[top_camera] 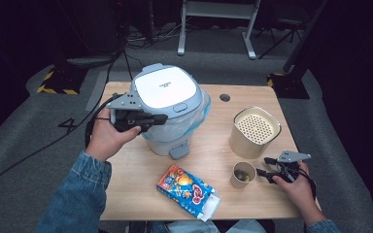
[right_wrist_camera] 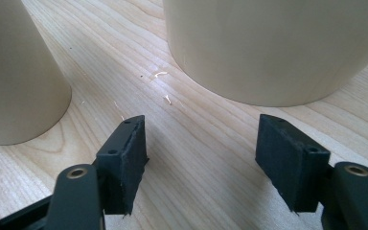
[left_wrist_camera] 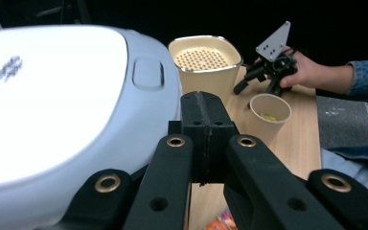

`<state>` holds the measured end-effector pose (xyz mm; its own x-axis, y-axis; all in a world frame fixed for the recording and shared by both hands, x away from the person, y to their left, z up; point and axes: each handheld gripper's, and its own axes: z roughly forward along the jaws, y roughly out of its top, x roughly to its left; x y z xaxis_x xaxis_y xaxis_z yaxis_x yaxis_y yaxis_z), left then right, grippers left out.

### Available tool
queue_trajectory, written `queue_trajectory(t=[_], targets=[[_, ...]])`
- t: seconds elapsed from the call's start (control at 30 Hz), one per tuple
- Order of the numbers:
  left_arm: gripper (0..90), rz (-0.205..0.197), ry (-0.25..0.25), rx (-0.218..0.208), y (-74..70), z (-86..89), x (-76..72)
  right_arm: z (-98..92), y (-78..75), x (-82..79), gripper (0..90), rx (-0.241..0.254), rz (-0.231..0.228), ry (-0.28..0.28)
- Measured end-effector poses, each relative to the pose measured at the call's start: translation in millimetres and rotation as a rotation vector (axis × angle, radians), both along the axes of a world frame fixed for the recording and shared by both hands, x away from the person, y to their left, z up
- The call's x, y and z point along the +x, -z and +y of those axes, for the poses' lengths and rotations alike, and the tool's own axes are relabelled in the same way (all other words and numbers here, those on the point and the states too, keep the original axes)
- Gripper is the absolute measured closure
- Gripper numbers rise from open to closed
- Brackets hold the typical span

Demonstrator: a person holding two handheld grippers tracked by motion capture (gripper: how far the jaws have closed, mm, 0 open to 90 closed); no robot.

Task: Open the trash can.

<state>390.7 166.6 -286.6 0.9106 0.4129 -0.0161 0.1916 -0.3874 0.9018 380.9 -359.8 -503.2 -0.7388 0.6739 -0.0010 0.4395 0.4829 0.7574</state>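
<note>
The left gripper (top_camera: 148,120) is held beside the lidded bin (top_camera: 167,92) at the table's (top_camera: 131,165) far left, jaws pressed together on nothing. One snack packet (top_camera: 188,190) lies at the near edge. One paper cup (top_camera: 243,174) stands just left of the right gripper (top_camera: 267,174), whose jaws are spread and empty. If nudged, the cup could be tipped. One perforated canister (top_camera: 255,131) stands behind it.

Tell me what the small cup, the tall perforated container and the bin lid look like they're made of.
Small cup: probably paper, with a matte beige wall and thin rolled rim. Perforated container: likely plastic or coated metal, smooth cream with a regular grid of holes in its top. Bin lid: moulded plastic, a glossy white panel in a pale blue-grey frame that reflects light.
</note>
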Motion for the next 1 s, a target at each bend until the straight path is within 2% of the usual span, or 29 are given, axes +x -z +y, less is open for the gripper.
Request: queue_trajectory(t=[0.23,0.3,0.47,0.57,0.73,0.87,0.9,1.0], targets=[[90.0,-0.009,-0.046,0.003,-7.8,-18.2,16.1,0.0,0.0,0.0,35.5,0.0,0.0,0.0],[90.0,0.0,-0.078,0.007,-8.5,-26.9,22.1,0.0,0.0,0.0,35.5,0.0,0.0,0.0],[90.0,-0.006,-0.116,0.06,-5.9,-35.7,29.7,0.0,0.0,0.0,35.5,0.0,0.001,0.0],[90.0,-0.012,-0.124,0.06,-5.6,-36.8,30.6,0.0,0.0,0.0,35.5,0.0,0.0,0.0],[90.0,-0.029,-0.111,0.091,-7.3,-38.6,29.4,0.0,0.0,0.0,35.5,0.0,0.0,0.0],[90.0,-0.051,-0.119,0.133,-9.3,-42.4,26.8,0.0,0.0,0.0,35.5,0.0,0.0,0.0],[90.0,-0.058,-0.122,0.156,-10.8,-44.3,26.0,0.0,0.0,0.0,35.5,0.0,0.0,0.0],[90.0,-0.066,-0.121,0.168,-10.7,-45.9,25.3,0.0,0.0,0.0,35.5,0.0,0.0,0.0]])
